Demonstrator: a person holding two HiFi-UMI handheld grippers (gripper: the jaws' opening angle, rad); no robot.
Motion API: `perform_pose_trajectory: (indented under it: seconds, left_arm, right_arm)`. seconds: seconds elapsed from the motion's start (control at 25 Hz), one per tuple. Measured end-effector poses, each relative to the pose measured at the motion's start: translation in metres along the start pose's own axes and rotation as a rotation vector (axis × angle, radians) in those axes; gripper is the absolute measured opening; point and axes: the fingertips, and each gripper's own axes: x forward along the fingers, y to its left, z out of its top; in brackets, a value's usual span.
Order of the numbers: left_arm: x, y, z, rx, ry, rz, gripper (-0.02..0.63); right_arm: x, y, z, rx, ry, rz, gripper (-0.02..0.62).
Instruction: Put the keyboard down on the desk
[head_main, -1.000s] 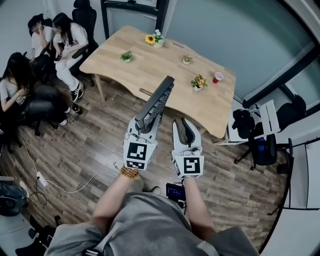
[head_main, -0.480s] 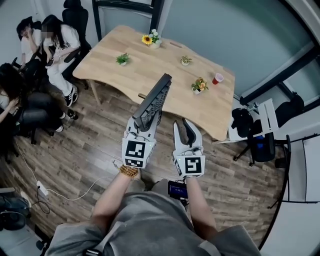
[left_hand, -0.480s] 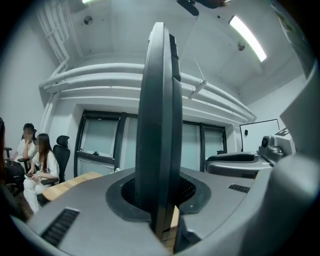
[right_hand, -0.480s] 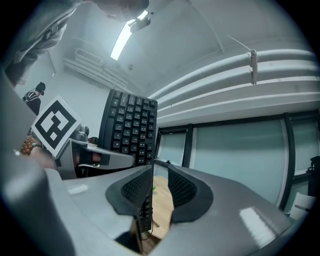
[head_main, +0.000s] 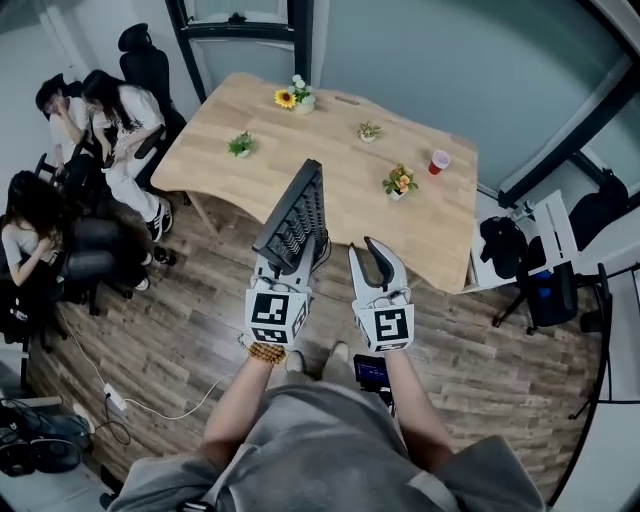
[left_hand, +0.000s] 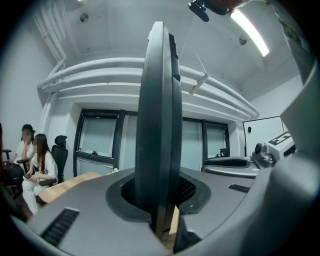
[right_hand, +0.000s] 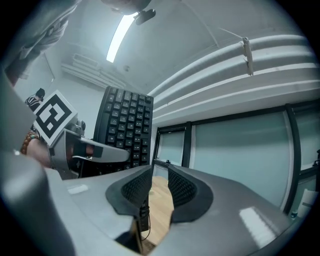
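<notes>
Light wood counter (head_main: 435, 215) on the far side carries small plants (head_main: 400, 182), with a red cup (head_main: 437, 161) at right. Plank floor (head_main: 180, 330). People (head_main: 110, 110) sit far left. Left gripper (head_main: 288, 255) clamps the keyboard (head_main: 292, 218) on edge, in the air by the counter's near edge. Right gripper (head_main: 366, 250) has its jaws slightly apart and holds nothing.

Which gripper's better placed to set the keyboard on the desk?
Left. The left gripper has its jaws clamped on the keyboard, which stands on edge facing the desk. The right gripper is empty, jaws apart, alongside.
</notes>
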Motion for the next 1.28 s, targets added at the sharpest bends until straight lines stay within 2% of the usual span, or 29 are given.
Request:
perform_pose_trajectory:
  seconds: [0.2, 0.4, 0.56, 0.96, 1.28]
  left_arm:
    - [0.011, -0.009, 0.010, 0.021, -0.023, 0.023, 0.093]
    - [0.023, -0.008, 0.009, 0.018, -0.027, 0.045, 0.092]
    - [0.052, -0.005, 0.007, 0.003, -0.038, 0.026, 0.094]
    - [0.130, 0.052, 0.000, -0.058, -0.059, -0.029, 0.094]
    - [0.181, 0.104, 0.000, -0.102, -0.075, -0.095, 0.094]
  right_arm:
    - [0.008, -0.036, -0.004, 0.025, -0.037, 0.035, 0.109]
    - [0.021, -0.052, -0.032, 0.045, 0.014, 0.066, 0.109]
    - [0.043, -0.073, -0.042, 0.045, 0.031, 0.097, 0.109]
    - [0.133, -0.094, -0.060, -0.019, 0.085, 0.173, 0.123]
    - [0.205, -0.091, -0.069, -0.093, 0.107, 0.281, 0.140]
